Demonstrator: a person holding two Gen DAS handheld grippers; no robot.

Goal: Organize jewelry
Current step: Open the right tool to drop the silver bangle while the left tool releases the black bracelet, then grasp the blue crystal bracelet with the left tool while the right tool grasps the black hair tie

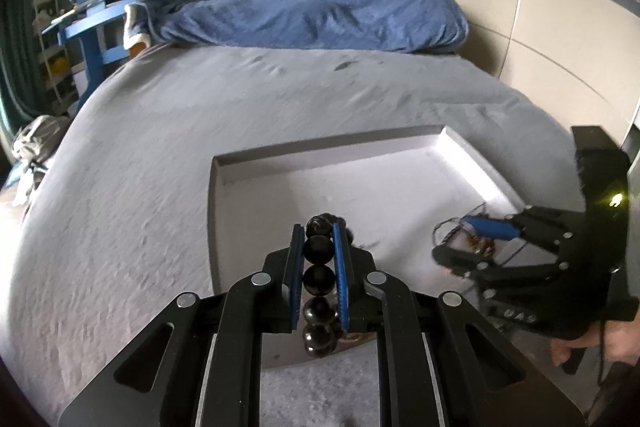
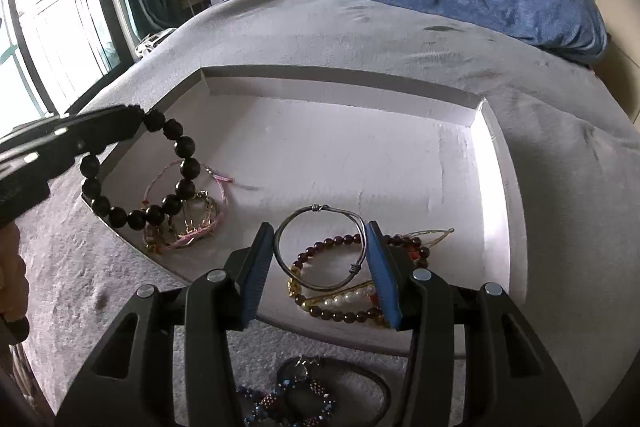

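Left gripper clamped on black bead bracelet; right gripper wide around wire bangle; contact unclear, near pile partly hidden.

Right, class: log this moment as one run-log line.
left gripper: shut on black bead bracelet | right gripper: open around silver bangle | both over white tray

Daylight from the window — glare on the tray's wall, fisheye-bent, dark corners
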